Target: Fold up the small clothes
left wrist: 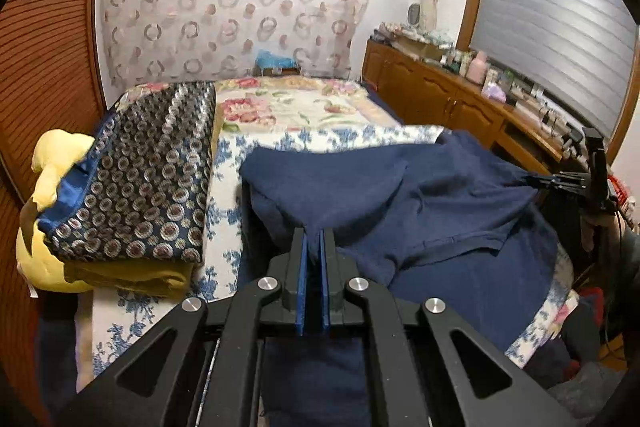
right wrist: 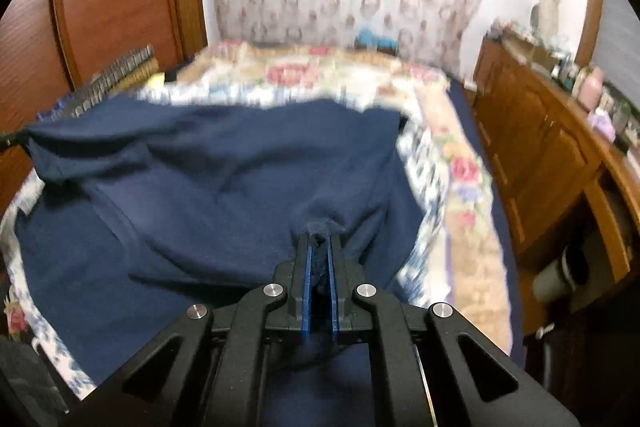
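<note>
Jaws of both grippers pinch 1 navy garment [left wrist: 420, 195] over the bed [left wrist: 280, 107].
L gripper [left wrist: 314, 233] & R gripper [right wrist: 319, 239] each clamp bunched cloth; 1 patterned folded pile [left wrist: 148, 171] lies left.

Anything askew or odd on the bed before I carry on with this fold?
Nothing damaged or spilled. The navy garment is bunched and creased rather than flat, pinched by the left gripper and right gripper. A folded patterned quilt on a yellow plush sits close beside it on the bed.
</note>
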`<action>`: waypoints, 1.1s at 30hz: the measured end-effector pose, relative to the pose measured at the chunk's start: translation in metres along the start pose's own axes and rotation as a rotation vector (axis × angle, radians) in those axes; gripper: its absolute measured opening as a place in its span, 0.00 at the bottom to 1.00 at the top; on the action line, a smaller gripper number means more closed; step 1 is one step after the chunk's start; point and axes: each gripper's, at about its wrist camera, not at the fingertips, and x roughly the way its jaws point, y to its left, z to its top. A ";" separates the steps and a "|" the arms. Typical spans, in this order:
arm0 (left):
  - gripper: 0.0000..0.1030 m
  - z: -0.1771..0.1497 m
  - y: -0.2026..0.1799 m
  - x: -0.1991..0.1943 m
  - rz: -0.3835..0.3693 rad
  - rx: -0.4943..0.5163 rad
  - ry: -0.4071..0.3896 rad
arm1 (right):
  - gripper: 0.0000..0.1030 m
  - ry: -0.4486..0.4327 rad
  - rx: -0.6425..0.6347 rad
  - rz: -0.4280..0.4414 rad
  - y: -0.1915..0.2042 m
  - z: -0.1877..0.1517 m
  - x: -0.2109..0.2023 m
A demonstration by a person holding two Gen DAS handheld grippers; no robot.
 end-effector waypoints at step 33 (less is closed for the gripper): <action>0.53 -0.061 0.008 -0.004 0.050 -0.009 0.108 | 0.53 -0.023 0.010 0.021 0.024 -0.047 -0.038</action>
